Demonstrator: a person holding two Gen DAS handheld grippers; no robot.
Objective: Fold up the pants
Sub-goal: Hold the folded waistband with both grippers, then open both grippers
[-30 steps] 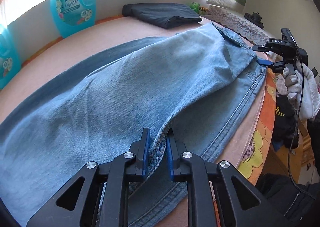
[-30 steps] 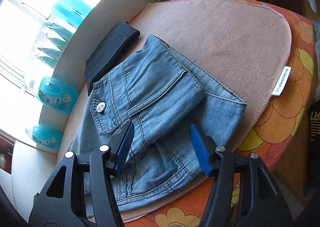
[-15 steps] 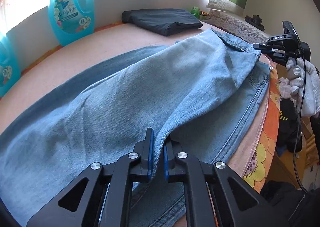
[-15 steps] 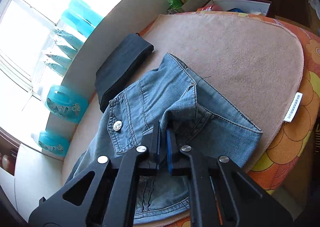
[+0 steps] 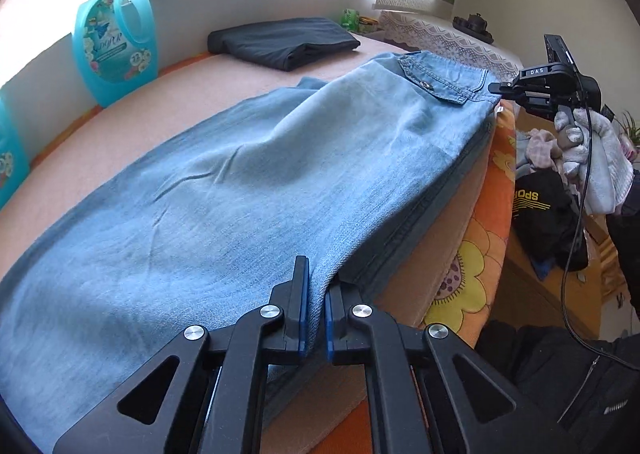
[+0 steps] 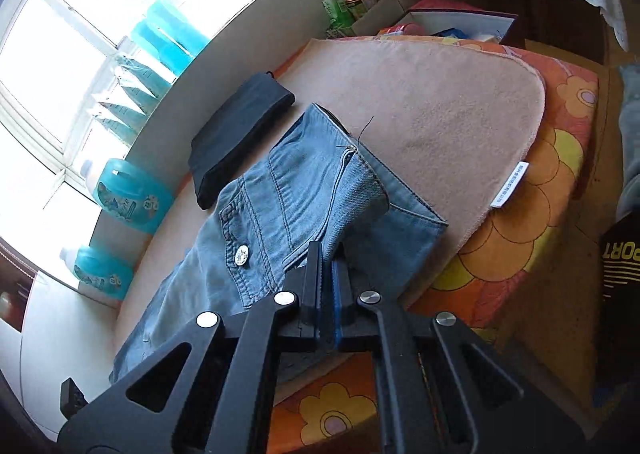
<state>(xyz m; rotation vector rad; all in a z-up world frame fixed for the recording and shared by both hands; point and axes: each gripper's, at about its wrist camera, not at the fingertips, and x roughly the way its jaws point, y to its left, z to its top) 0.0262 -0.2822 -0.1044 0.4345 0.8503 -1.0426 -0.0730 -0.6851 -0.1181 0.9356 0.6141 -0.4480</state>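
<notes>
Closest in, the left gripper [image 5: 314, 286] is pinching the lifted edge of one leg of the light-blue jeans [image 5: 248, 189], its blue pads clamped tight on the denim. The jeans are lying lengthwise across a pinkish-beige towel [image 6: 440, 101], which is covering an orange flowered sheet [image 6: 560, 157]; the raised leg is draping over the leg beneath it. At the waist end, the right gripper [image 6: 325, 254] is biting down on the waistband near the back pocket, jaws clenched on the fabric, with the metal button [image 6: 241, 254] sitting just to its left. In the left wrist view a hand in a white glove [image 5: 592, 157] is holding that right gripper [image 5: 496, 87] at the waistband corner. Beyond the jeans, a folded black garment [image 5: 284, 39] is resting on the towel near the white sill wall. Farther still, a turquoise detergent jug [image 5: 114, 41] is standing against that wall, with more blue bottles [image 6: 168, 41] lining the bright window.
</notes>
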